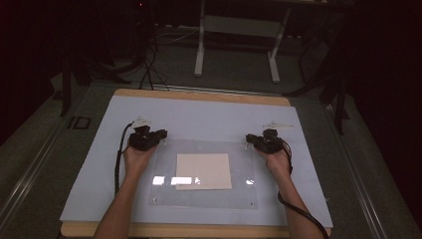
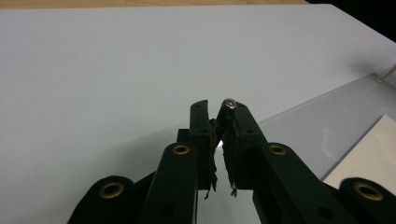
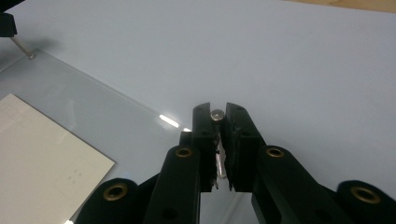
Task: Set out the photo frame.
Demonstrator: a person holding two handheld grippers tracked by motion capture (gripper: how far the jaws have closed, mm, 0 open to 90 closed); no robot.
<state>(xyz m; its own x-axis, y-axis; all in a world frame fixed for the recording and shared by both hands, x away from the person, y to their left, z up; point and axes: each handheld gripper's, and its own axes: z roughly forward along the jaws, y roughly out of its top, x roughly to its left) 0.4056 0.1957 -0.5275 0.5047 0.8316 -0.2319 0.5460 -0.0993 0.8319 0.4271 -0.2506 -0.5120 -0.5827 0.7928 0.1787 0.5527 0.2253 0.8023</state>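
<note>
Screws are what both tongs have hold of: the left gripper has its jaws together on a small round-headed screw whose head shows at the jaw tips, and the right gripper is clamped the same way on a second screw, its shaft running down between the jaws in the right gripper view.

Under and just inward of each gripper lies a clear acrylic plate on the pale blue mat. In the high view the left gripper sits at the plate's far left corner and the right gripper at its far right corner, so the plate spans the space between the two. A beige sheet lies flat under the plate, between the tongs and nearer the person than their tips.

How far the work has come is hard to judge. The two far corner screws are gripped and standing up from the plate's corners, which suggests they are being pulled out or set in; which of the two cannot be told. Small dots at the two near corners may be further fasteners or bare holes; they are too small to tell. If they are screws, those corners remain to be dealt with.

No container is on the table.
</note>
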